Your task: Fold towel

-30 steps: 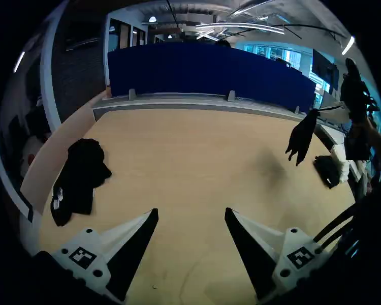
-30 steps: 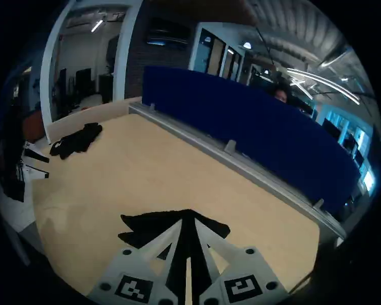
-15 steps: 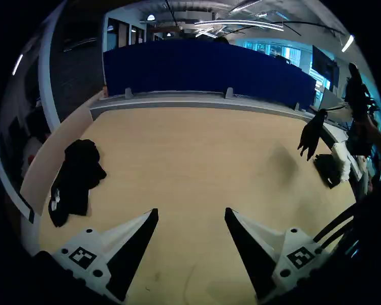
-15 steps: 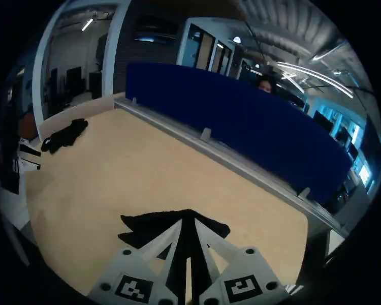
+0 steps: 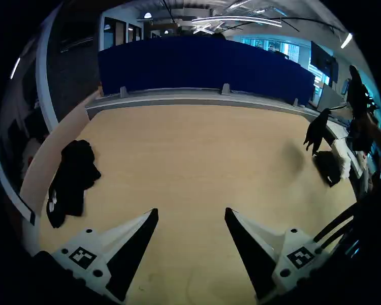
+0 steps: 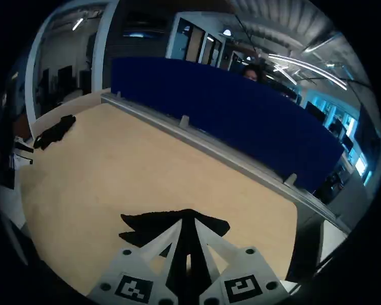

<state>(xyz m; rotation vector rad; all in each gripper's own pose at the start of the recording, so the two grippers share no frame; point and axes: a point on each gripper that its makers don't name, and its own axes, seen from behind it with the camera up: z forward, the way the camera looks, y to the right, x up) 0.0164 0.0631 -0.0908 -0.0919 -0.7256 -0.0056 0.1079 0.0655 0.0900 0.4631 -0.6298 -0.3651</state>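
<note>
— So why is the black towel (image 6: 139,224) hanging in the air instead of lying on the table (image 6: 114,168)?

— Likely it is being carried in to be spread flat for the first fold. The right gripper (image 6: 189,217) is pinching it, both fingers pressing together on the cloth at the bottom centre of the right gripper view.

— And the left gripper (image 5: 190,211)?

— It is hovering low over bare wood, jaws spread wide and holding nothing, probably readying to take a corner.

— What is each view adding?

— The left gripper view is showing the black towel (image 5: 316,133) dangling at the right edge, above a dark bundle (image 5: 328,166). The right gripper view is showing the grip itself. A black heap (image 5: 73,178) is lying at the left.
</note>
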